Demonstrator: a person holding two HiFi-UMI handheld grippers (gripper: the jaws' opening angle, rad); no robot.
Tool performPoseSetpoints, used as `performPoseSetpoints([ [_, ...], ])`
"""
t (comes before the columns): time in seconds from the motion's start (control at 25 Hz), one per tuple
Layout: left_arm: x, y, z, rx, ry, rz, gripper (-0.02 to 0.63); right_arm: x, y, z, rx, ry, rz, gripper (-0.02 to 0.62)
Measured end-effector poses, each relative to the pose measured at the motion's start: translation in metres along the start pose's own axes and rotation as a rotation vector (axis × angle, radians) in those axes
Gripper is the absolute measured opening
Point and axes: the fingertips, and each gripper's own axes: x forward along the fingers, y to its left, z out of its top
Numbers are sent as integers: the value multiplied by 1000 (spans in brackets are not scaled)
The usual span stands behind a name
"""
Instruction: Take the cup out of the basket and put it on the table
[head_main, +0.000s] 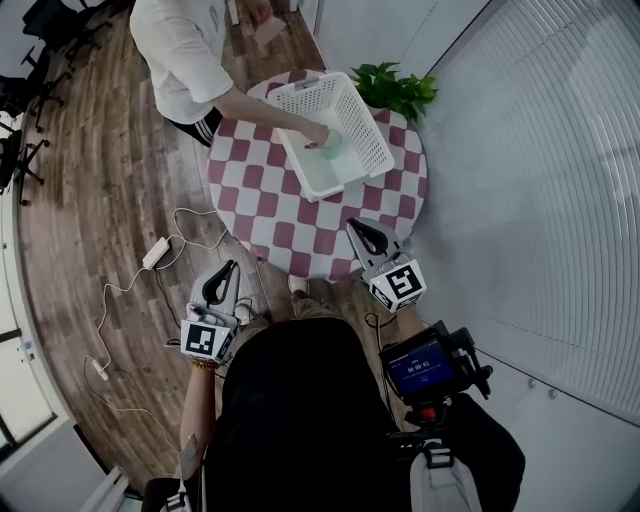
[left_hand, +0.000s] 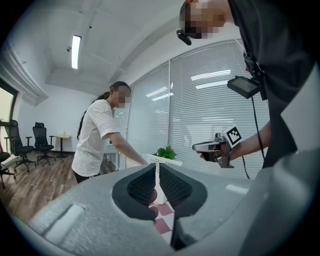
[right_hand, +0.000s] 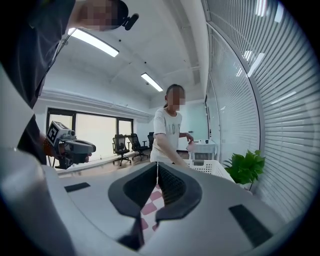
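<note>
A white slatted basket (head_main: 352, 108) stands on the round table (head_main: 268, 205) with its red and white checked cloth. Inside the basket lies a pale green cup (head_main: 334, 145), and another person's hand (head_main: 316, 134) rests on it. My left gripper (head_main: 233, 265) hangs off the table's near left edge, over the floor, jaws shut and empty. My right gripper (head_main: 353, 225) is over the table's near right edge, shut and empty, well short of the basket. In the right gripper view the basket (right_hand: 210, 167) shows beyond the shut jaws.
A person in a white shirt (head_main: 185, 55) stands at the table's far left and leans over it. A green potted plant (head_main: 398, 90) sits behind the basket by the blinds. Cables and a power strip (head_main: 155, 252) lie on the wooden floor at the left.
</note>
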Motion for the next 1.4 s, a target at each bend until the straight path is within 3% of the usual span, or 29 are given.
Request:
performPoseSetpoints([
  [0.48, -11, 4, -14, -15, 27, 43, 28, 20, -20, 8, -58, 12, 51, 11],
  [1.04, -32, 17, -28, -33, 47, 173, 28, 80, -87, 7, -125, 54, 106, 11],
  [1.4, -37, 22, -29, -63, 66, 230, 28, 101, -104, 1, -118, 73, 126, 11],
])
